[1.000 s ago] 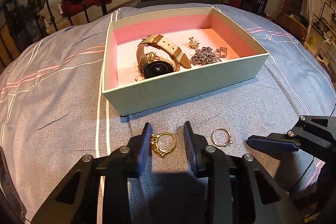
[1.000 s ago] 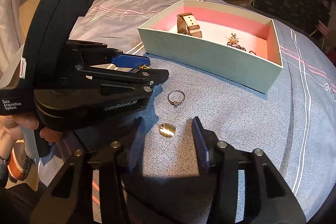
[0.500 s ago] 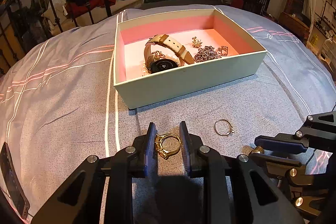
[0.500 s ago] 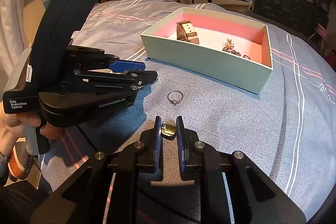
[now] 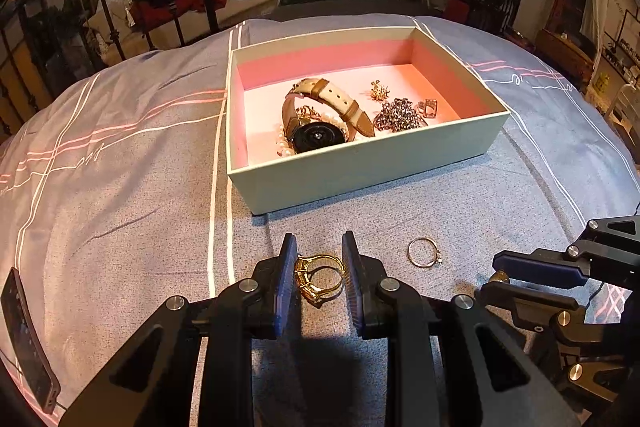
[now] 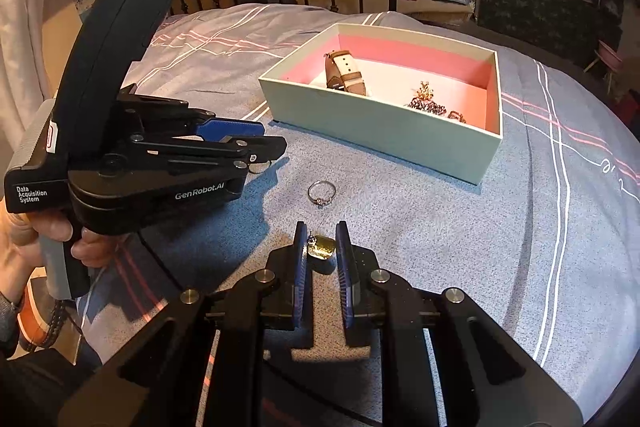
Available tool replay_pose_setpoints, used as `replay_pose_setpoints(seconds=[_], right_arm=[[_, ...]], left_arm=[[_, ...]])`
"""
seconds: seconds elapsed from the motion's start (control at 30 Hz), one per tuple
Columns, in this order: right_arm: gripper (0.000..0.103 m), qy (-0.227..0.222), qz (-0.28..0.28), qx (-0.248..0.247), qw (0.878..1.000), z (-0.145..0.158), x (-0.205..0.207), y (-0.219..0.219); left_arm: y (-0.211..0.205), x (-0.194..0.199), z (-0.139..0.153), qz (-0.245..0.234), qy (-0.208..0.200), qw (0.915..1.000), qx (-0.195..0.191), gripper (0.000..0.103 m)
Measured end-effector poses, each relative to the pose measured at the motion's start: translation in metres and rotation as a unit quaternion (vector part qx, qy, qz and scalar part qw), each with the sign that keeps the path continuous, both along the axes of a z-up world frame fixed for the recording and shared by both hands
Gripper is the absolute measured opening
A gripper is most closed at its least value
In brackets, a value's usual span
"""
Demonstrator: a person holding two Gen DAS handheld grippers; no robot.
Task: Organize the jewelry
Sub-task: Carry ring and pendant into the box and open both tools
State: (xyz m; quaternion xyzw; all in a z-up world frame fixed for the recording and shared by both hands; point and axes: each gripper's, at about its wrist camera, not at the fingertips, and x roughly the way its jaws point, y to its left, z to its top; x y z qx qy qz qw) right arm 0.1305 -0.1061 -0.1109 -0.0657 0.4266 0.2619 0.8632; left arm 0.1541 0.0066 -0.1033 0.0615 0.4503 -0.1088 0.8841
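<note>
Now that the right gripper [image 6: 321, 247] has clenched on the gold pendant [image 6: 322, 247], both tongs hold jewelry: the left gripper [image 5: 319, 262] stays clamped around the gold ring [image 5: 319, 273]. Both pieces look ready to lift toward the box [image 5: 360, 171] ahead; a thin ring [image 5: 423, 253] lies between the tongs.

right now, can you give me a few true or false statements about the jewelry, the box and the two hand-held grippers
1. The left hand-held gripper is closed on a gold ring. True.
2. The right hand-held gripper is closed on the thin ring with a small stone. False: it grips a gold pendant; the thin ring lies loose on the bedspread.
3. The watch lies inside the open box. True.
4. The box is empty apart from the watch. False: pearls, a dark beaded piece and other small pieces lie there too.
5. The thin ring lies between the two grippers' catches. True.
</note>
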Motion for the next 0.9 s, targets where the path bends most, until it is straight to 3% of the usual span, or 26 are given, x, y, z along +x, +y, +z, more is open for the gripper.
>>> replay_pose_setpoints(seconds=[0.47, 0.67, 0.9], right_arm=[[0.015, -0.089, -0.023, 0.009, 0.996, 0.073, 0.055, -0.003], [0.015, -0.104, -0.032, 0.009, 0.994, 0.089, 0.075, -0.002], [0.015, -0.097, -0.037, 0.004, 0.995, 0.084, 0.086, -0.002]], left_arm=[[-0.003, 0.051, 0.075, 0.026, -0.054, 0.9981, -0.011, 0.023], [-0.005, 0.077, 0.089, 0.047, -0.049, 0.9975, -0.02, 0.023], [-0.016, 0.091, 0.085, 0.043, -0.039, 0.9983, -0.011, 0.023]])
